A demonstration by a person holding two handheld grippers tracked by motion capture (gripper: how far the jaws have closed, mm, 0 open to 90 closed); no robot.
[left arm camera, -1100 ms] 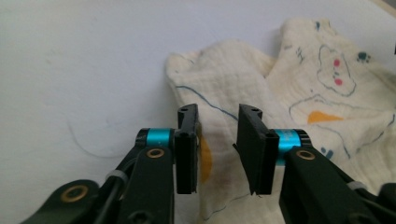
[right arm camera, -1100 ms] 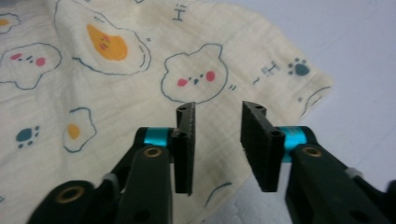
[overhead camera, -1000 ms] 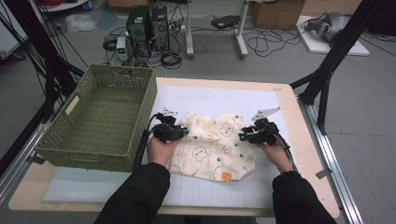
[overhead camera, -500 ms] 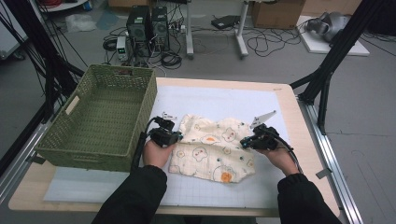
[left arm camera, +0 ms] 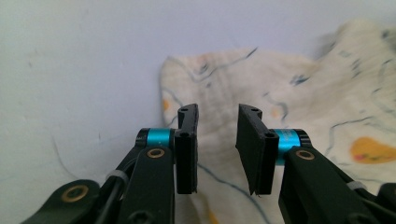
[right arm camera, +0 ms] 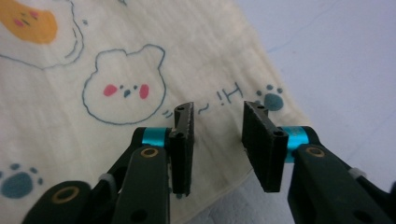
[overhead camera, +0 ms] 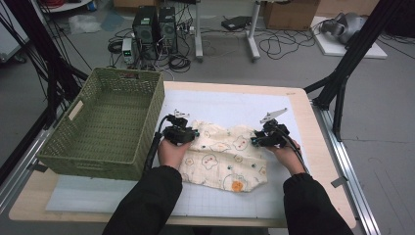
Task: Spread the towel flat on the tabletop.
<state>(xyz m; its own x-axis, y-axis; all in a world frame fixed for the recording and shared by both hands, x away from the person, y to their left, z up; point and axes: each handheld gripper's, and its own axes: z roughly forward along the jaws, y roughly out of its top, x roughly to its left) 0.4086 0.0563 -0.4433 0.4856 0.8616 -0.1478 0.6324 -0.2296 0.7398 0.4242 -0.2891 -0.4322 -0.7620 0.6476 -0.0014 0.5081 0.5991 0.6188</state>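
Observation:
A cream cloth [overhead camera: 225, 159] printed with bears and paw marks lies spread on the white mat [overhead camera: 230, 105]. My left gripper [overhead camera: 194, 134] sits over its far left corner and my right gripper [overhead camera: 254, 141] over its far right corner. In the left gripper view the left gripper [left arm camera: 217, 112] has a clear gap between its jaws, with the cloth [left arm camera: 280, 84] lying flat beneath. In the right gripper view the right gripper [right arm camera: 218, 108] stands apart the same way over the cloth's edge [right arm camera: 93, 56]. Both pairs of jaws have just been opening, and no fold is pinched between them.
A green woven basket [overhead camera: 149, 127] stands at the left, its wall close to my left hand. The wooden table edge [overhead camera: 315, 132] runs to the right of the mat. Black frame legs, cables and computer cases are on the floor beyond.
The cloth's far edge, bunched up between the grippers a second ago, now lies flatter and stretched out. Both hands dipped toward the person and came back to nearly the same spots.

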